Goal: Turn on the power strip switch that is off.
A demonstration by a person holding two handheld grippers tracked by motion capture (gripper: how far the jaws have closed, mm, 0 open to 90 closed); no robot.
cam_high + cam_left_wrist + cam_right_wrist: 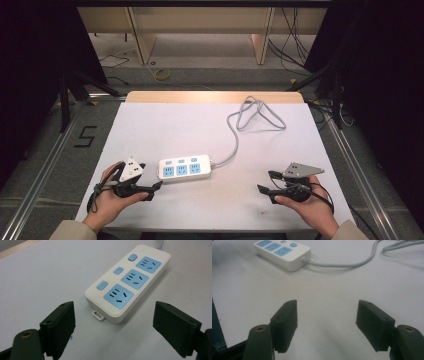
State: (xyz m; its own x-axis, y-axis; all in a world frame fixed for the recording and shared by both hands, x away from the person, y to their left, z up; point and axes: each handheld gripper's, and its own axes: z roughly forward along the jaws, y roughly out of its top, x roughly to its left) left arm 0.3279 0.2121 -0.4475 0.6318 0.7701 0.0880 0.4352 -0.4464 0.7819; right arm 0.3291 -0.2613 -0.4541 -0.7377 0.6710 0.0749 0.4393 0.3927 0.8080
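A white power strip (184,168) with three blue sockets and three blue switches lies near the middle of the white table. Its grey cable (235,145) runs back to a loose coil (260,114) at the far right. My left gripper (154,189) rests at the front left, just left of the strip's end, jaws open and empty. The left gripper view looks along those jaws (113,326) at the strip (128,282), a short way ahead. At the front right my right gripper (266,183) is open and empty; in its own view the jaws (325,322) point toward the strip (283,253).
The white table top (150,130) has a wooden far edge (215,97). Metal rails run along both sides, with a floor mark "5" (85,136) at the left. Cables lie on the floor behind, and dark stands flank the table.
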